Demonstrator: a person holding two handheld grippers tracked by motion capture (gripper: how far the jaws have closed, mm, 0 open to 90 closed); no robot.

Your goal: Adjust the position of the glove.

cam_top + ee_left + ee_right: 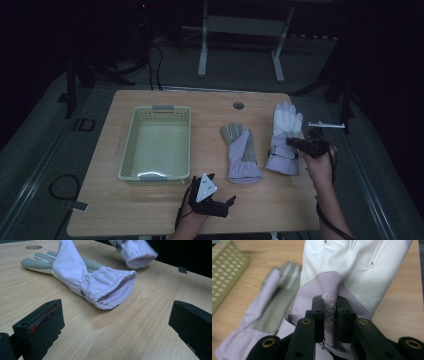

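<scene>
- The right gripper (329, 312) pinches a fold of the white and lilac glove (359, 272), near the table's (165, 210) right edge.
- A round printed logo (329, 308) sits on the pinched fold.
- The left gripper (116, 322) stands wide open, holding nothing.

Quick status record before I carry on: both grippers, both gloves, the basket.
right gripper: shut on a pinched fold of the white-backed glove
left gripper: open, nothing between the jaws, facing the grey-palmed glove's cuff
grey-palmed glove: flat on the table, left of the white-backed glove
basket: left part of the table, nothing inside
gloves in basket: none yet
</scene>
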